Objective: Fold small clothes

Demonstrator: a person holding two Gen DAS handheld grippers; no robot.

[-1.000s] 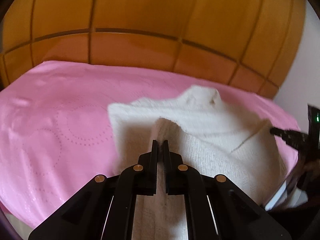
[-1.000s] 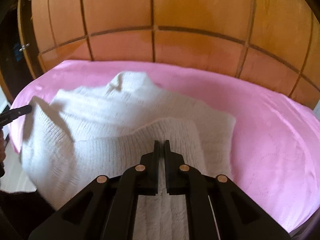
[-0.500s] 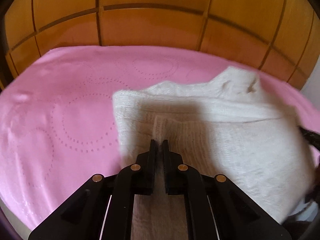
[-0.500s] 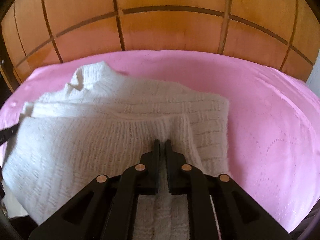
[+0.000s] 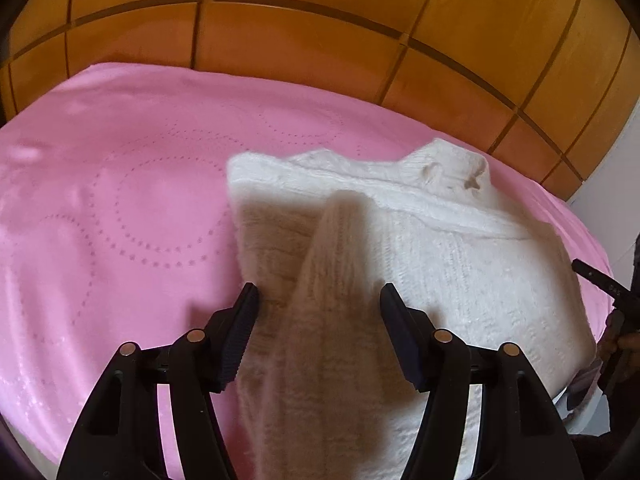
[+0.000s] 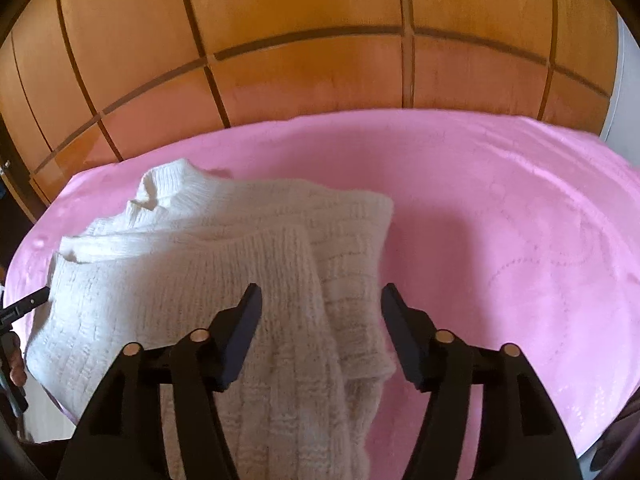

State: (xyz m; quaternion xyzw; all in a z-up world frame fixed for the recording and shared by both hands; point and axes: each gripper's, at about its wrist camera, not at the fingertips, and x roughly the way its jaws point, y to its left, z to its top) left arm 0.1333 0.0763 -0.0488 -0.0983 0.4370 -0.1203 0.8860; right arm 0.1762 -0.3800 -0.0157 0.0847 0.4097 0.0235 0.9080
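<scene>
The left gripper has its jaws apart; they have just been opening. A raised fold of the white knitted sweater stands between them, and the pads are not pressing on it. The left finger sits at the sweater's left edge, where knit meets the pink cover.

The right gripper also has its jaws apart, and they too have just been opening. The sweater's folded ribbed hem lies loose between them, with no pad pressing on it. Its right finger sits just past the sweater's right edge, over the cover.

The sweater lies on the cover, folded over on itself, its lower part laid on top of the body. Its collar points away from both grippers, toward the wooden panelling that rises behind the cover's far edge. In the left wrist view the collar sits at the sweater's far right corner, and bare cover stretches wide to the sweater's left. In the right wrist view bare cover stretches wide to the sweater's right. The tip of the opposite gripper shows at the sweater's outer edge in each view.
</scene>
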